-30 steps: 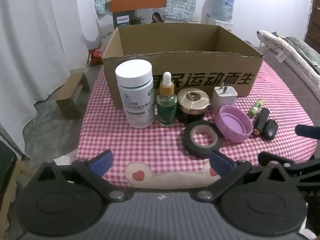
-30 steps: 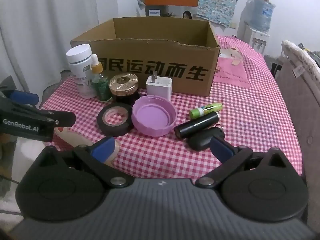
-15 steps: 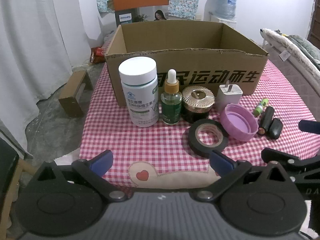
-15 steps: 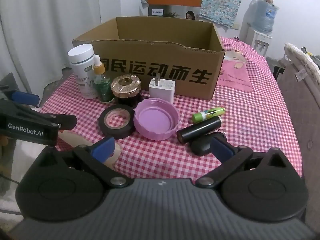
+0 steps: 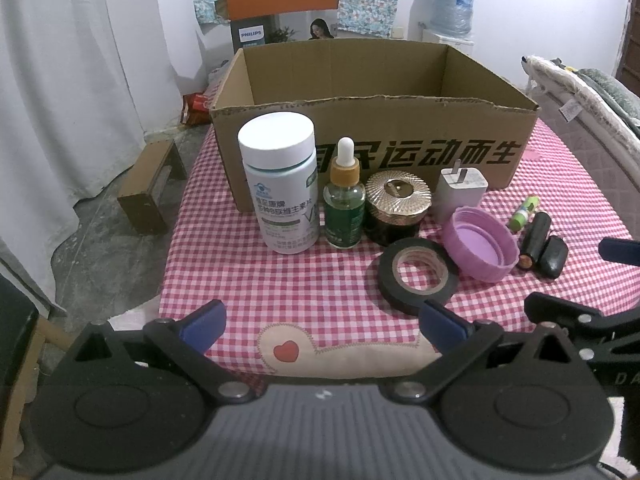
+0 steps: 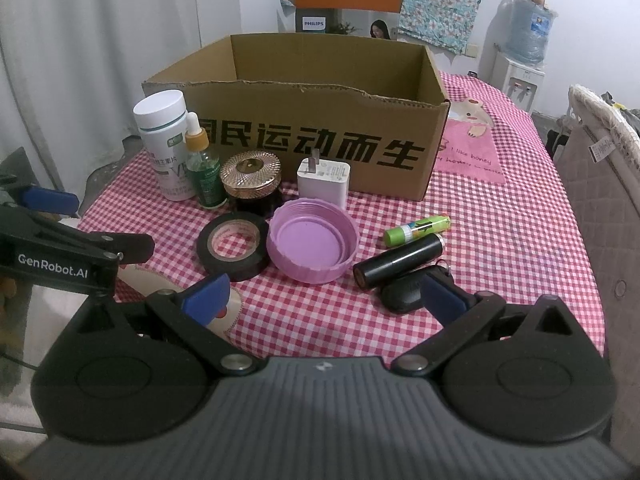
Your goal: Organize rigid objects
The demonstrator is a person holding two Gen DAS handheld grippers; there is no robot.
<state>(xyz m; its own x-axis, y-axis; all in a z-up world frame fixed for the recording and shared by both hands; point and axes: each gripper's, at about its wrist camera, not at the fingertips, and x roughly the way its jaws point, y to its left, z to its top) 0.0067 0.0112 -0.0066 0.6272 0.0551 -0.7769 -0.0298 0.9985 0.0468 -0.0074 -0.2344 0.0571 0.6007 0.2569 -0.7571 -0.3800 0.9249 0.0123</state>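
Observation:
An open cardboard box (image 5: pixel 372 120) (image 6: pixel 312 136) stands on the pink checked tablecloth (image 5: pixel 312 280). In front of it stand a white pill bottle (image 5: pixel 280 184) (image 6: pixel 164 144), a green dropper bottle (image 5: pixel 344 208) (image 6: pixel 204 168), a gold-lidded jar (image 5: pixel 398 208) (image 6: pixel 252 180) and a white charger (image 5: pixel 460 194) (image 6: pixel 323 180). Nearer lie black tape (image 5: pixel 416 276) (image 6: pixel 234 246), a purple lid (image 5: pixel 482 248) (image 6: pixel 312 246), a green tube (image 6: pixel 418 230), a black cylinder (image 6: pixel 400 266) and a small black fob (image 6: pixel 402 292). My left gripper (image 5: pixel 320 326) and right gripper (image 6: pixel 324 294) are open and hold nothing, both near the table's front edge.
Left of the table there is a white curtain and a low wooden stool (image 5: pixel 150 192) on the floor. A quilted bed edge (image 6: pixel 600 184) runs along the right. A Philips carton (image 6: pixel 346 4) and a water dispenser (image 6: pixel 520 64) stand behind the box.
Both grippers have risen and tilted slightly, so the objects sit a little lower and nearer in view. Nothing on the table has moved; both stay open.

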